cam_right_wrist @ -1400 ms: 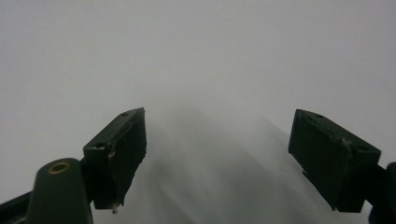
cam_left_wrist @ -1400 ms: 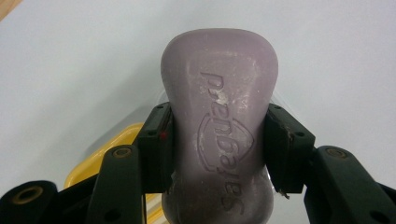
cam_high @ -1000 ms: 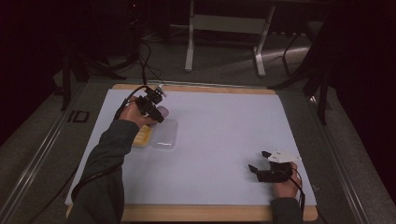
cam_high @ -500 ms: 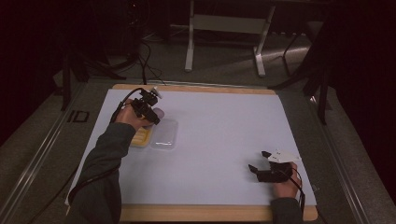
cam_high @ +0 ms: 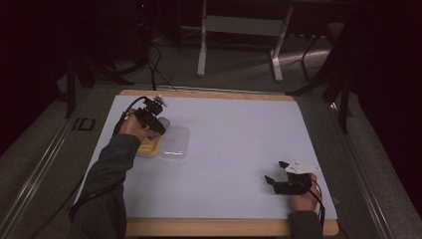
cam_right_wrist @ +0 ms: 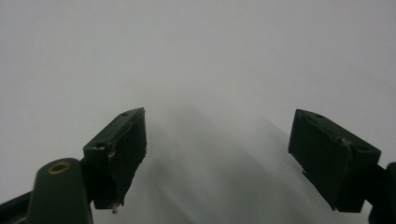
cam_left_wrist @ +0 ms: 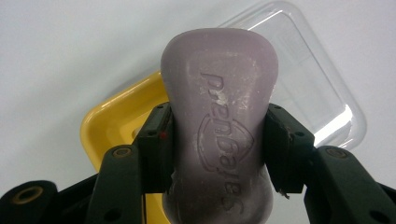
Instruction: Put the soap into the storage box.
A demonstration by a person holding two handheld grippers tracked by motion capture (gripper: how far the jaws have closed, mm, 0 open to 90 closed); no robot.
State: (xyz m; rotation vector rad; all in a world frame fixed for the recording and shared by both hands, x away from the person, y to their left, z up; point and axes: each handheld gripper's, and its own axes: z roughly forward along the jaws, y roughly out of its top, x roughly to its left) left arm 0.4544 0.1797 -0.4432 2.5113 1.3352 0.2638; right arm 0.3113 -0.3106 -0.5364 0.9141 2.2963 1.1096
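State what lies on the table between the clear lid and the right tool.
Nothing: in the high view, only bare white table surface stretches between the clear lid and the right tool.

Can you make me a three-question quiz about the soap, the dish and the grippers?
1. Where is the soap?
A. Flat on the table
B. Between the left gripper's jaws
C. Under the lid

2. What colour is the dish?
A. Yellow
B. Red
C. Green

3. How is the right gripper?
A. Shut on the lid
B. Shut on nothing
C. Open, holding nothing

Answers:
1. B: the left gripper view has both jaws pressed to the soap's sides, above the dish.
2. A: its rim is yellow beside the clear lid, which lies on the table.
3. C: in the right gripper view the jaws stand wide apart over bare table.
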